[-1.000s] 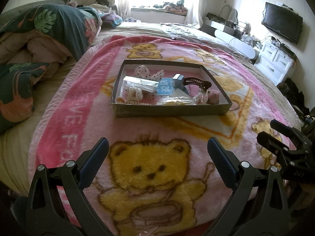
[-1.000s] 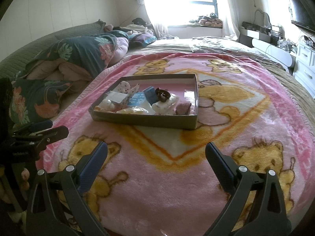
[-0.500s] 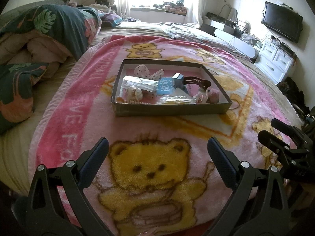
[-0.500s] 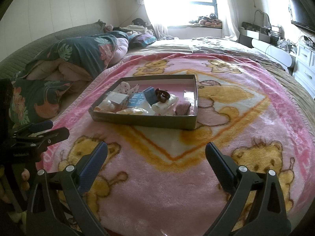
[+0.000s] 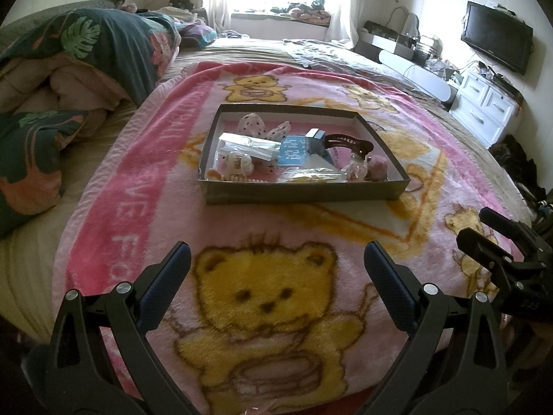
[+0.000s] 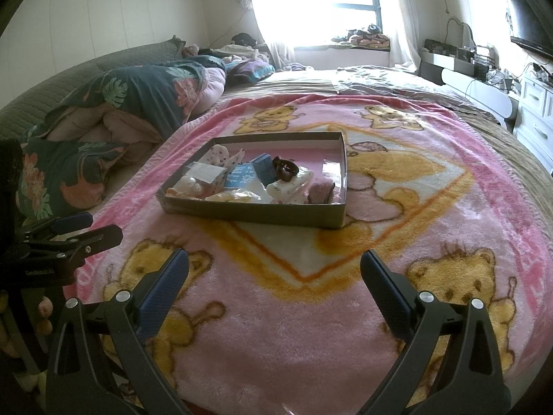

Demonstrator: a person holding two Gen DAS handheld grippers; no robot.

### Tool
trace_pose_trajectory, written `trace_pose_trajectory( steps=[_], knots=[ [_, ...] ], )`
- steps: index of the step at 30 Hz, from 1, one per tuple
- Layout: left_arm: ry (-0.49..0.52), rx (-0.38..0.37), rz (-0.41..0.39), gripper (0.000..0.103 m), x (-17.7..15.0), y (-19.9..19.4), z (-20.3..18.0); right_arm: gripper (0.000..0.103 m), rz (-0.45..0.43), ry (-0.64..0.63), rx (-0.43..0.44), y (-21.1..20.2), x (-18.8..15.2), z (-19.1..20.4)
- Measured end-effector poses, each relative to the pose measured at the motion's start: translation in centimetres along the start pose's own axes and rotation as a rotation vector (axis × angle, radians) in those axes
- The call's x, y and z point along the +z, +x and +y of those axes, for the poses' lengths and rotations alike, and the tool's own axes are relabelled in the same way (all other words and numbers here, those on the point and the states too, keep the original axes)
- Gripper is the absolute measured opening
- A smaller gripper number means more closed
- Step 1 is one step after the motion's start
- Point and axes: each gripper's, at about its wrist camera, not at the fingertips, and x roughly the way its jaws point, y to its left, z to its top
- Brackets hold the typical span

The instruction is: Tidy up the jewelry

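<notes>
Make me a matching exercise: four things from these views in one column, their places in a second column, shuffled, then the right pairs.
Things:
1. dark brown hair claw
2. tray
3. television
4. floral quilt

Places:
A. mounted on the wall, above the white drawers
B. bunched up beside the pink bear blanket, on its left
C. inside the tray, on top of the other bits
D. on the pink bear blanket, ahead of both open grippers

Pairs: 1-C, 2-D, 3-A, 4-B

Two low views looking forward across the pink blanket (image 5: 145, 180). Box (image 5: 304, 195) in the middle of both, not close. Left view from further left.
</notes>
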Motion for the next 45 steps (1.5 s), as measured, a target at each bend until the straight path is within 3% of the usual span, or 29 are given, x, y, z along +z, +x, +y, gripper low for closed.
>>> trace_pose_trajectory(
  steps=[29, 40, 45],
  knots=[
    [-0.017, -0.011, 0.001, 0.094, -0.1, -0.5, 0.4, 0.099, -0.002, -0.004, -0.007, -0.5, 0.4, -0.6],
    [-0.039, 0.03, 0.001, 0.094, 0.4, -0.6, 0.9, 0.099, -0.01, 0.001, -0.018, -0.7, 0.4, -0.6],
    [-0.072, 0.041, -0.005, 0.094, 0.5, -0.2, 1.8, 0.099, -0.007, 0.054, -0.029, -0.2, 0.5, -2.4]
  ],
)
